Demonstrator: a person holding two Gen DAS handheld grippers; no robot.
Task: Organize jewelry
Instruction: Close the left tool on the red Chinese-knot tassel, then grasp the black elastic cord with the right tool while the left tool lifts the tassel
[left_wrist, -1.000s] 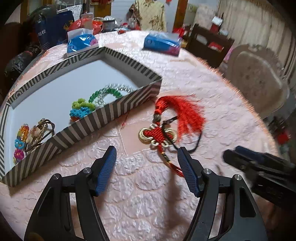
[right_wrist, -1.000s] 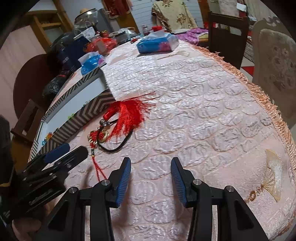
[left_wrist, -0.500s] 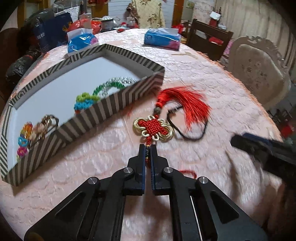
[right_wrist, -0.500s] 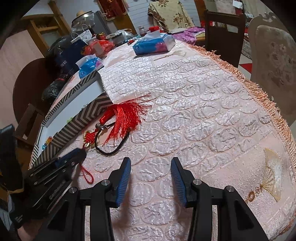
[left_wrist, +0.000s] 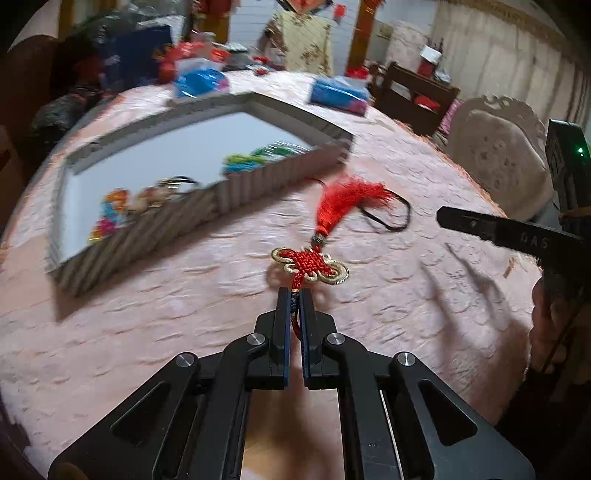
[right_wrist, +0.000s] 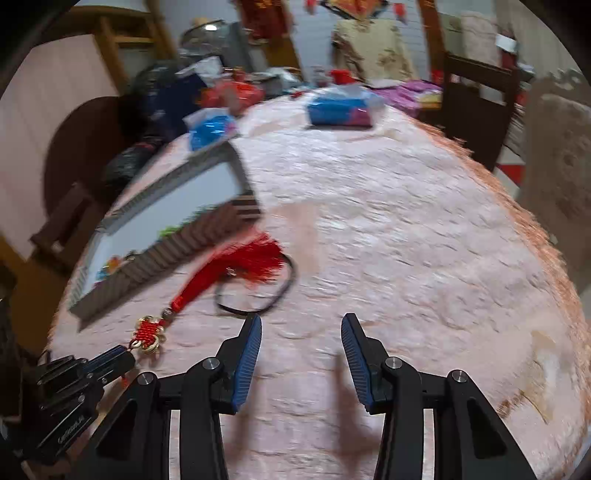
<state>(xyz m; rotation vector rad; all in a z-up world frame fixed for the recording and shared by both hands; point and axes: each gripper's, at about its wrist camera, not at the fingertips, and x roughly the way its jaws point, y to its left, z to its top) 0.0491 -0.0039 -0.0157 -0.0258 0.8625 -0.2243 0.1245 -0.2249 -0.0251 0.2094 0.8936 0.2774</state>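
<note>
A red Chinese-knot ornament with gold rings, a red tassel and a black cord loop lies stretched out on the pink tablecloth. My left gripper is shut on the ornament's cord just below the knot. The ornament also shows in the right wrist view, with the left gripper at its near end. My right gripper is open and empty above the cloth, right of the black cord loop. A striped box with a white floor holds bead bracelets and other trinkets.
Two blue tissue packs lie on the far side of the table. A pale upholstered chair stands at the right edge. The fringed table edge curves round on the right. Clutter and bags sit at the far left.
My left gripper, shut on the ornament's cord, has drawn the ornament back and away from the box, so the tassel now trails out straight. The right gripper stays open.
</note>
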